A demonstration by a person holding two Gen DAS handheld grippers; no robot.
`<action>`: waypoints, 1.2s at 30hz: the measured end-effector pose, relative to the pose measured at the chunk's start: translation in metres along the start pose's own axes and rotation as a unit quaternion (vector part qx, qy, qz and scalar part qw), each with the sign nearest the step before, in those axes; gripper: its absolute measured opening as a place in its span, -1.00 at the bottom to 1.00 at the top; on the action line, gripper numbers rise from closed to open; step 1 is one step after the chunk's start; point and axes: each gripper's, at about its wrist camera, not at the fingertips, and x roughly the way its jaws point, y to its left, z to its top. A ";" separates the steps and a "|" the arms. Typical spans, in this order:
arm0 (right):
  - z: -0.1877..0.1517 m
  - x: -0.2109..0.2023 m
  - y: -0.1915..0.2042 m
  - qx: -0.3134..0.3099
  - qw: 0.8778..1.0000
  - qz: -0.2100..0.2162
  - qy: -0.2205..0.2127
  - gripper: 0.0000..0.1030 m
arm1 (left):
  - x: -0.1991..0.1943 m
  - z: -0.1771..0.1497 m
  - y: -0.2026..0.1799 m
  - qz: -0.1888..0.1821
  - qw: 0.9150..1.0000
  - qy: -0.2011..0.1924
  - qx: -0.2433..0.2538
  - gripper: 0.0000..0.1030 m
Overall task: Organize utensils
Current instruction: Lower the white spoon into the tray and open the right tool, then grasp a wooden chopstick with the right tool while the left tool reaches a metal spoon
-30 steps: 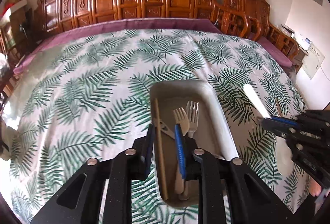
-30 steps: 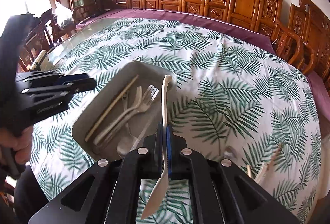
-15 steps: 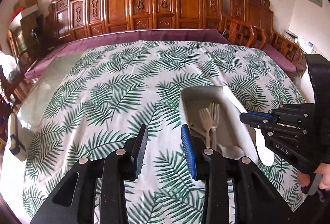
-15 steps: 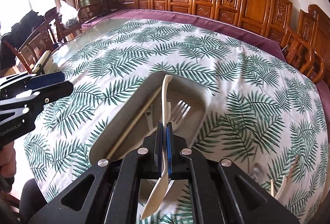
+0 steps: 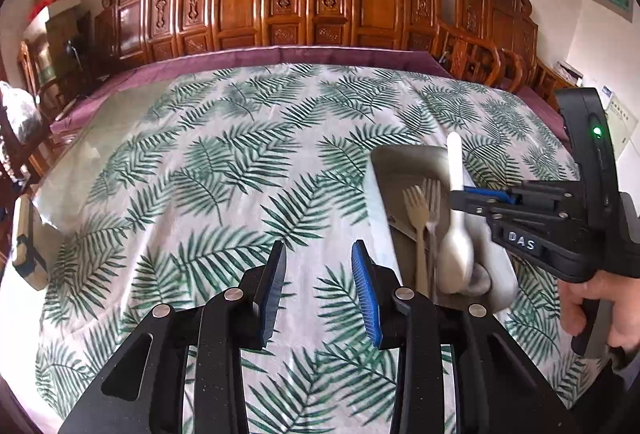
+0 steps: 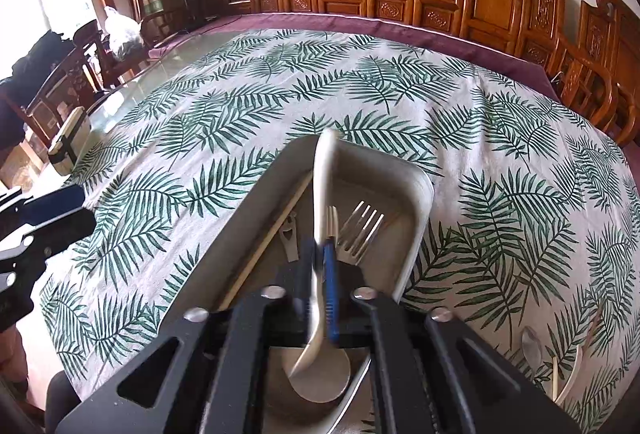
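Spoon (image 6: 320, 218), cream plastic, is pinched by its handle between the pressed-together fingers of the right gripper (image 6: 318, 274), held over the grey tray (image 6: 420, 210); handle tip points away over the tray's far rim, bowl hangs low at the near end. Left wrist view shows the same spoon (image 5: 456, 234) clamped in the right gripper (image 5: 466, 196), bowl down inside the tray (image 5: 404, 158). Tray sits on the palm-leaf tablecloth (image 6: 400, 94) and holds two forks (image 6: 360, 226), a chopstick (image 6: 272, 238) along its left side, and a metal spoon bowl under the held one. Left gripper (image 5: 318, 282) has its fingers spread, nothing between them, over bare cloth just left of the tray. Loose utensils (image 6: 560, 362) lie on the cloth at right.
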 end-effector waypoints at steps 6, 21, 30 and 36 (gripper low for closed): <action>-0.009 -0.019 -0.010 0.010 1.000 0.009 -0.013 -0.47 | -0.007 -0.001 -0.018 -0.016 1.000 -0.006 0.015 -0.37; -0.089 -0.115 -0.091 0.040 0.997 -0.044 -0.041 -0.47 | -0.028 -0.014 -0.076 -0.058 0.996 -0.016 0.067 -0.16; -0.131 -0.143 -0.146 0.074 0.993 -0.083 -0.033 -0.47 | -0.032 -0.012 -0.123 -0.079 0.993 -0.019 0.088 -0.10; -0.152 -0.150 -0.166 0.087 0.992 -0.087 -0.028 -0.47 | -0.027 -0.017 -0.159 -0.091 0.991 -0.011 0.100 -0.03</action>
